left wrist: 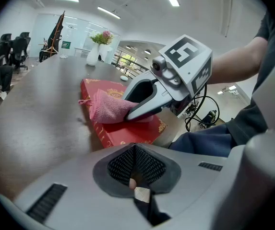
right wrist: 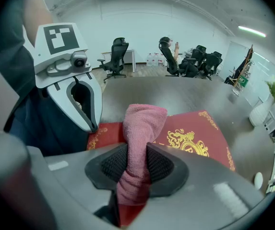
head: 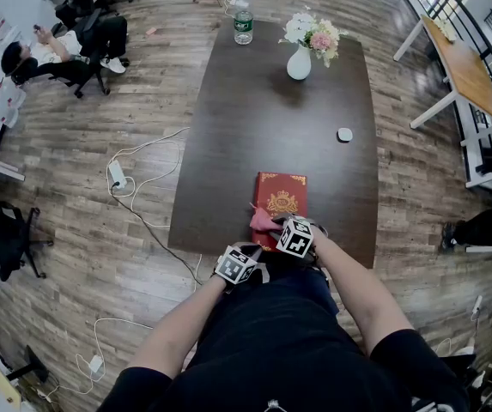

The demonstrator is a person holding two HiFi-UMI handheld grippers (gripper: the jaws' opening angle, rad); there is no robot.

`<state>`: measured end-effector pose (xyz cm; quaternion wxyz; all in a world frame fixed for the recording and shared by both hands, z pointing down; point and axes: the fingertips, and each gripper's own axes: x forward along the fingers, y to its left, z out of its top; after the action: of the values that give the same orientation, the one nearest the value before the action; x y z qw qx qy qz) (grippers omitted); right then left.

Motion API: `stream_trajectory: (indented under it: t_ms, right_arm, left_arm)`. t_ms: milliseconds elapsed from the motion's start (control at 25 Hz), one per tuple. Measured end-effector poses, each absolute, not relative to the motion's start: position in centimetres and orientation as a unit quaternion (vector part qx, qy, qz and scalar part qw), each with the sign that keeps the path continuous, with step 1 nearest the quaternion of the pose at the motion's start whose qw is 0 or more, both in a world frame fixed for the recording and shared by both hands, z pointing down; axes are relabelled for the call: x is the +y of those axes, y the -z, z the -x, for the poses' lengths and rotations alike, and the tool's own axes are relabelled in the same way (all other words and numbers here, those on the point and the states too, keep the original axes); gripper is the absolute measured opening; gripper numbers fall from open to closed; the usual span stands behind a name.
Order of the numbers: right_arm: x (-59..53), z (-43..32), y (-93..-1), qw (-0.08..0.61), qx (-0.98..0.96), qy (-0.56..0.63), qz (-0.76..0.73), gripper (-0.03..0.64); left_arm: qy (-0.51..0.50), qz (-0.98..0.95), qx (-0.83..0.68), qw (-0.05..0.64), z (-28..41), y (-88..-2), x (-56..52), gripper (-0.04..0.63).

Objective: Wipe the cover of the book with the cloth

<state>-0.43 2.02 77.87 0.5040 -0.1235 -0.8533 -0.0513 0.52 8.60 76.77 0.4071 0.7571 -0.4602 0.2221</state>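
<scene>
Pink cloth [right wrist: 139,128] was pinched between the jaws of my right tool [right wrist: 135,169], its free end resting on the red book [right wrist: 195,133], which lay flat at the near edge of the table [head: 263,127]. My left tool [left wrist: 136,166] hovered at that same edge, just beside the book, jaws pressed together and empty.

You find no words or numbers legible here. The book [head: 280,197] shows only a gold emblem and gold corner ornaments on its red cover; the green label on the bottle [head: 243,26], far beyond the book, is too small to read.
</scene>
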Motion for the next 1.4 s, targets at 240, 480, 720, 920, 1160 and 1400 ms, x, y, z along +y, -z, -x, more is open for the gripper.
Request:
stream_trajectory:
  t_ms: [240,480,720,920,1160,1400]
  right_arm:
    - [1.7,-0.3,-78.0,0.504,-0.854,0.048,0.120,0.113]
    - [1.6,-0.5,-77.8,0.502,-0.856,0.045,0.114,0.114]
    - [1.2,-0.9,-77.9,0.499,-0.858,0.047,0.112,0.114]
    - [1.1,-1.6,-77.9,0.503,-0.857,0.044,0.109,0.114]
    - [0.9,-2.0,-77.8,0.503,-0.857,0.045,0.106,0.114]
    - [0.5,-2.7,-77.7,0.504,-0.856,0.046,0.103,0.114]
  left_arm:
    - [-0.219,-0.756,-0.462,0.408,-0.5,-76.9,8.6,-0.005]
    - [-0.213,-0.758,-0.461,0.410,-0.6,-76.9,8.6,-0.005]
    - [-0.215,-0.757,-0.461,0.410,-0.5,-77.0,8.5,-0.005]
    - [-0.218,-0.756,-0.462,0.410,-0.6,-77.1,8.5,-0.005]
    - [-0.222,-0.755,-0.463,0.408,-0.4,-77.0,8.6,-0.005]
    - [-0.224,-0.756,-0.462,0.407,-0.6,-76.9,8.5,-0.005]
